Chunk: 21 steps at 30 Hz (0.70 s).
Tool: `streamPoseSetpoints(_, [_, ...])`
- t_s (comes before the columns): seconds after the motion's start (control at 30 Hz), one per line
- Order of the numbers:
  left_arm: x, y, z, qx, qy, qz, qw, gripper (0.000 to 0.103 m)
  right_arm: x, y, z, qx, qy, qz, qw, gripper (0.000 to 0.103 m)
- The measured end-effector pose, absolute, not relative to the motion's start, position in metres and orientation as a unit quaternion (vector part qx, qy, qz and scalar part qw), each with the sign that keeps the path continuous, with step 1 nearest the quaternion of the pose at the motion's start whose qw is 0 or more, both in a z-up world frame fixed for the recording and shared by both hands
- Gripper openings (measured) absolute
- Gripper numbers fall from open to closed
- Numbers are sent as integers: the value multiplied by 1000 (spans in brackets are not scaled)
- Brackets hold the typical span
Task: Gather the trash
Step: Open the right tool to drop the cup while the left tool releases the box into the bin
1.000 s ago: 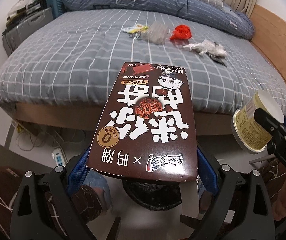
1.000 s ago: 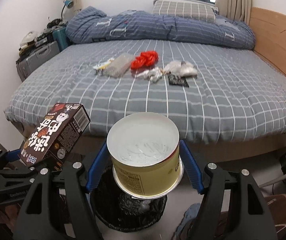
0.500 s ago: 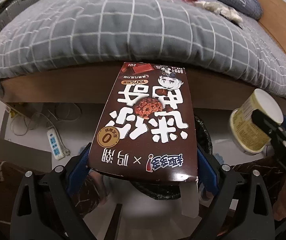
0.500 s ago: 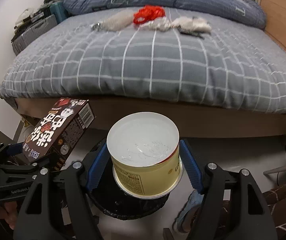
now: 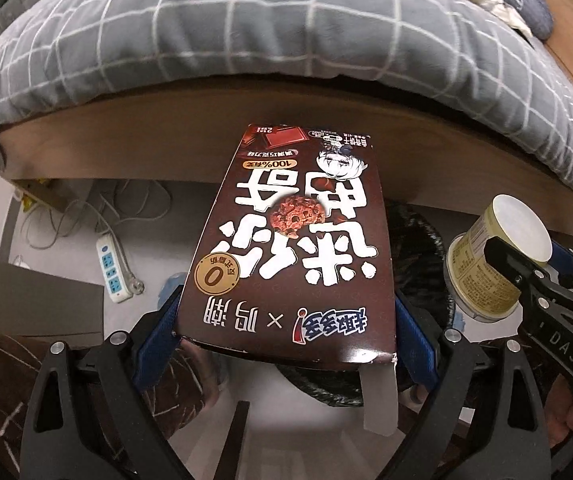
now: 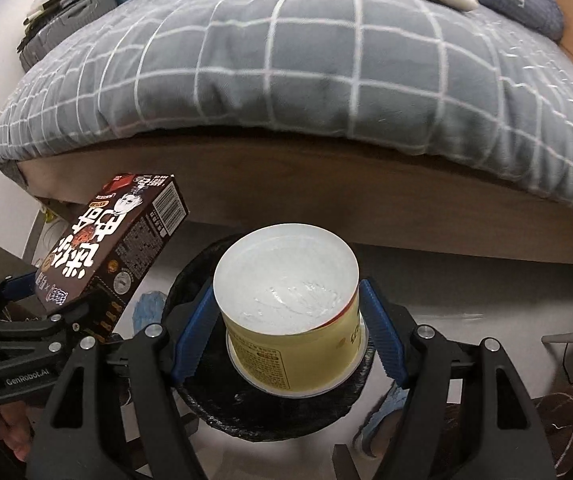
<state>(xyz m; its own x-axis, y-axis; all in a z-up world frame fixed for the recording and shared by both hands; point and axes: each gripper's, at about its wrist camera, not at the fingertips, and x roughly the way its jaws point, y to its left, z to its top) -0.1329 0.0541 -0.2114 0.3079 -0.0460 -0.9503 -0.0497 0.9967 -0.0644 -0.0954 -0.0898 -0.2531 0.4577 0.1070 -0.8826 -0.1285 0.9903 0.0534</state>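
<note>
Drop step — left tool (image 5: pixel 286 344) clamps box (image 5: pixel 290 240), right tool (image 6: pixel 286 336) clamps cup (image 6: pixel 286 308) above bin (image 6: pixel 270 412) — next, let go.

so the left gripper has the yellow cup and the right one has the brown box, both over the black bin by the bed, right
Swapped. The left gripper holds the brown box, as the left wrist view shows, and the right gripper holds the yellow cup. Both are over the black bin by the bed.

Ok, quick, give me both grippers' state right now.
Left gripper: closed on the brown box.
Right gripper: closed on the yellow cup, above the bin.
</note>
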Motion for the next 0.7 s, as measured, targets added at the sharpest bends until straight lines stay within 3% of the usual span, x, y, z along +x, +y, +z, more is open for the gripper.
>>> streamPoseSetpoints(0.03, [-132, 56, -213, -42, 589, 2, 807, 91, -94, -88, -254, -14, 516, 71, 853, 70])
streamPoseSetpoints(0.1, [-131, 56, -214, -43, 590, 2, 806, 91, -95, -87, -255, -19, 512, 67, 856, 86])
streamPoseSetpoints(0.27, [-128, 48, -216, -40, 590, -12, 806, 91, -96, -105, -258, -27, 509, 45, 859, 94])
streamPoseSetpoints(0.7, [-120, -17, -227, -13, 602, -67, 796, 91, -114, -173, -265, -24, 519, -25, 854, 95])
